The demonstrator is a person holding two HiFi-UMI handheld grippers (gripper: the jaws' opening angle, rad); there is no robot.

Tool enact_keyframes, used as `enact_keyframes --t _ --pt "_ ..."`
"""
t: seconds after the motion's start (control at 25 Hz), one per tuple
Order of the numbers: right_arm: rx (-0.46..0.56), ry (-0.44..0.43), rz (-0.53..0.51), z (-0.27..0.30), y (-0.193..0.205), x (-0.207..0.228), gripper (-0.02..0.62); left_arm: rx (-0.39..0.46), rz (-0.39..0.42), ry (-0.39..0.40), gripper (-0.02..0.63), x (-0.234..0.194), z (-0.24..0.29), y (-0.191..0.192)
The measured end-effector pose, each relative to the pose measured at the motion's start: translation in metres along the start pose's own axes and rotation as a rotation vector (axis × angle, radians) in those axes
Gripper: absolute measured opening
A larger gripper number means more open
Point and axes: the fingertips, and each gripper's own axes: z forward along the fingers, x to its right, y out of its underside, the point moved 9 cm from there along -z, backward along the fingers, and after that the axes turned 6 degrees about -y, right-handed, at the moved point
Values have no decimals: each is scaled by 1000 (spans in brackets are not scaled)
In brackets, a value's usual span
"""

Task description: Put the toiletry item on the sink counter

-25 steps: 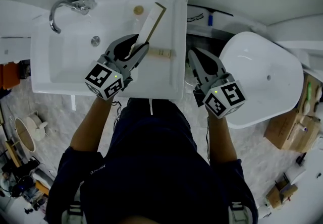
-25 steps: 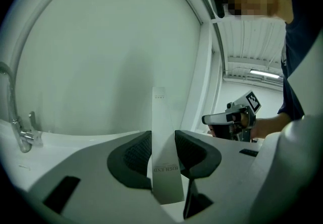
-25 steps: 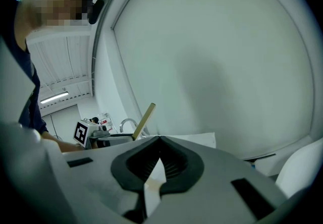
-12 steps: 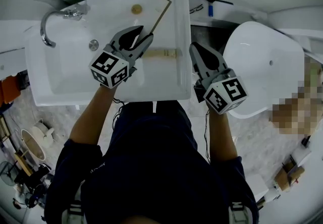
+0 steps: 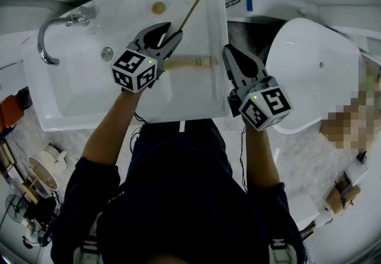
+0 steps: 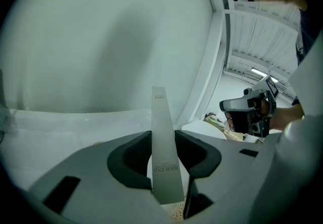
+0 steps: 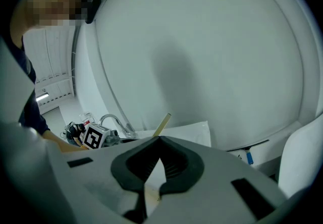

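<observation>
1. At the far left of the head view, one curved faucet (image 5: 52, 34) arches over the white sink (image 5: 77, 96). One drain (image 5: 106, 53) sits in the basin and one round yellowish plug (image 5: 158, 7) lies on the back rim.
2. Next comes the left tool (image 5: 168, 32), clamped on the one toiletry tube (image 5: 191, 6). The tube is held over the right part of the sink, its far end slanting toward the back right corner. No view shows whether it touches the sink.
3. Only the left gripper view shows the grip itself: both pads press on the tube's flat faces. The flat sealed end points away from the camera, and small print runs across the near part.
4. Just right of the left tool, one beige bar-shaped item (image 5: 190, 62) lies across the sink's right rim, apart from the tube. It is plain in the head view alone.
5. Further right, the right tool (image 5: 229, 50) hangs over the gap between the sink and a white rounded fixture (image 5: 315, 72). Its jaws are together with nothing between them.
6. Only the right gripper view shows the tube's far end rising above those closed jaws, with the left tool's marker cube and the faucet beyond. A small blue item (image 7: 249, 157) sits low at the right.
7. Counted: two tools, one tube.
</observation>
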Motion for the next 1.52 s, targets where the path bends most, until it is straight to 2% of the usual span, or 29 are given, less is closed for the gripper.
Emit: enact_keyframes --t 0.92,1.52 --pt "-60 40 57 11 31 32 3 -162 -36 -66 163 -23 56 44" --pt "-70 50 89 3 39 48 3 -240 -4 -135 163 -17 80 55"
